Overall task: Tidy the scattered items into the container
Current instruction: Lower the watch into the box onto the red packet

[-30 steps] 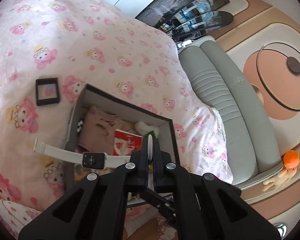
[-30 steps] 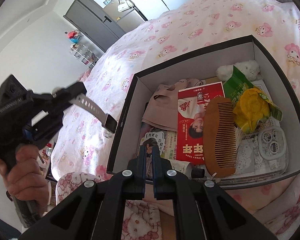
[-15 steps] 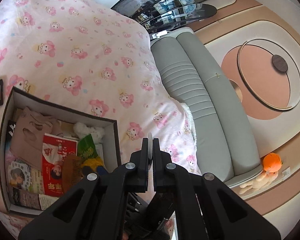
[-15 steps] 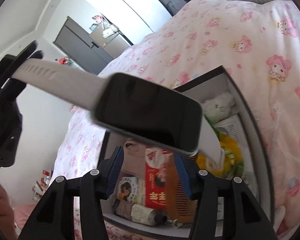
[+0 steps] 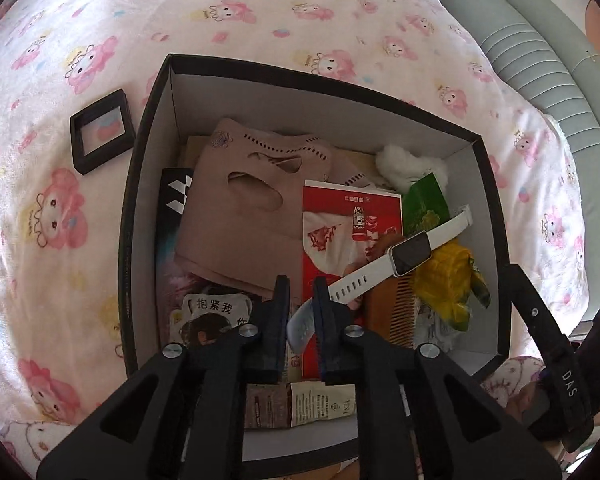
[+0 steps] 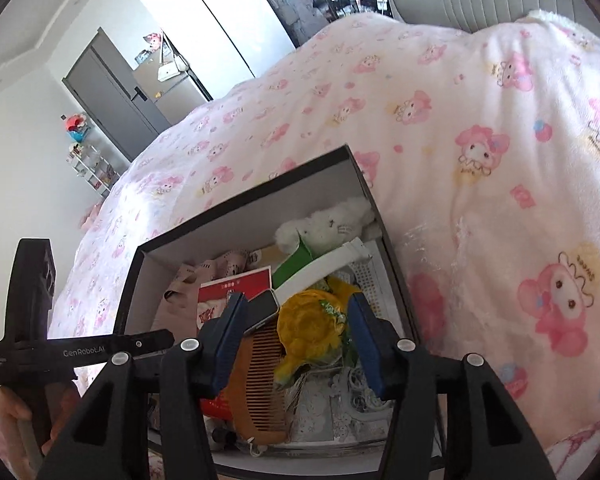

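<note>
A black box [image 5: 148,152] with white inner walls sits on the pink bedspread, full of items. A white smartwatch [image 5: 404,254] lies inside across a wooden comb [image 5: 388,312] and a red booklet [image 5: 340,232]; one strap end lies between the fingers of my left gripper [image 5: 300,312], whose jaws stand slightly apart around it. In the right wrist view the watch [image 6: 320,268] shows beside a yellow item [image 6: 308,328]. My right gripper [image 6: 296,344] is open wide over the box [image 6: 236,204], holding nothing.
A small black-framed square case [image 5: 100,134] lies on the bedspread left of the box. A beige cloth [image 5: 240,208], a white plush toy [image 5: 408,160] and a green packet [image 5: 424,204] fill the box. A grey padded bench [image 5: 540,60] stands beyond the bed.
The left gripper swung over the box and lowered the watch in; its jaws have parted from the strap. The right gripper opened earlier and stays wide open.
</note>
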